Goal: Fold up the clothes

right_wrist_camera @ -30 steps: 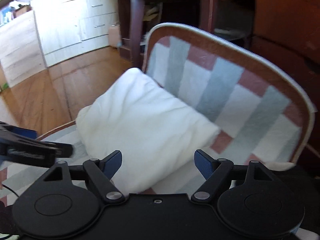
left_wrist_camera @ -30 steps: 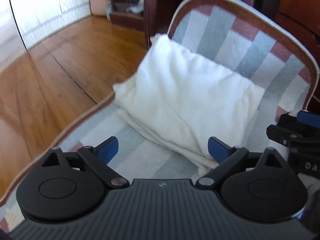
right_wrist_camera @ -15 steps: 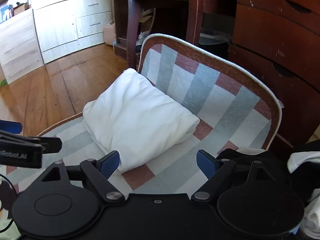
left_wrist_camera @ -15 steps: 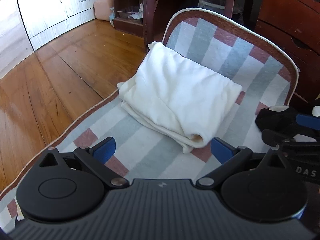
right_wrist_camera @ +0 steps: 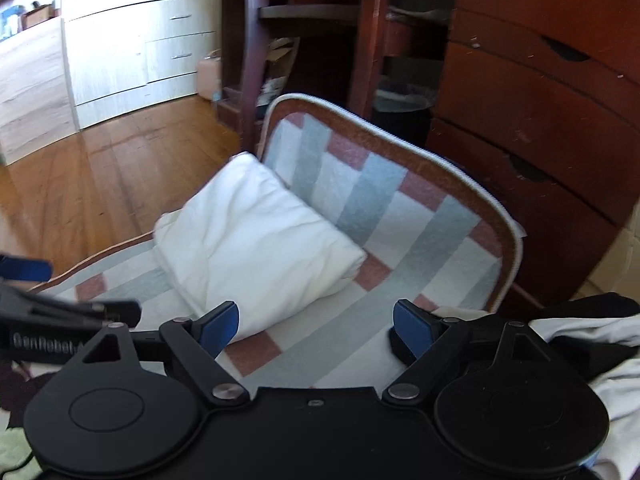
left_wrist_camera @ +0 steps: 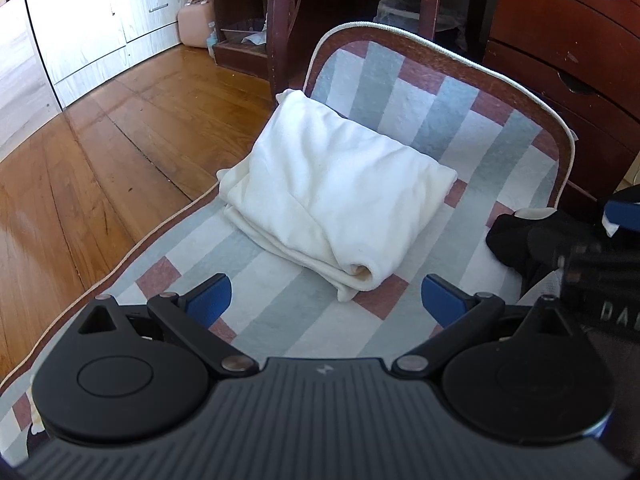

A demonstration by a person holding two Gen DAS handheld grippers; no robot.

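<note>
Left wrist view: left gripper (left_wrist_camera: 326, 300) jaws spread wide, nothing between the blue pads (left_wrist_camera: 208, 300), hovering above the striped rug (left_wrist_camera: 420, 108). Folded white garment (left_wrist_camera: 332, 192) lies on the rug ahead of the gripper, apart from both fingers, a compact rectangle with stacked layers showing at its near-left edge and a rolled fold at the near corner. Rug has grey, white and dusty-red blocks with a brown border and white trim; its far end curls up against dark wooden furniture (left_wrist_camera: 568, 40). Wooden floor (left_wrist_camera: 80, 160) to the left, pale drawers (left_wrist_camera: 120, 12) beyond it, pink container (left_wrist_camera: 196, 24) by the drawers. Right gripper body (left_wrist_camera: 592, 264) enters at the right edge, blurred, over a dark cloth pile (left_wrist_camera: 508, 236).

Right wrist view: right gripper (right_wrist_camera: 316, 328) jaws also released and wide, empty. White garment (right_wrist_camera: 256, 240) sits ahead and slightly left on the rug (right_wrist_camera: 420, 240); left blue pad (right_wrist_camera: 220, 326) overlaps its near edge in view, contact cannot be told. Left gripper (right_wrist_camera: 24, 280) shows at the left edge, blurred. Black and white clothes (right_wrist_camera: 588, 328) heaped at the right, beside the right finger. Dark red-brown dresser (right_wrist_camera: 540, 100) behind the rug.
</note>
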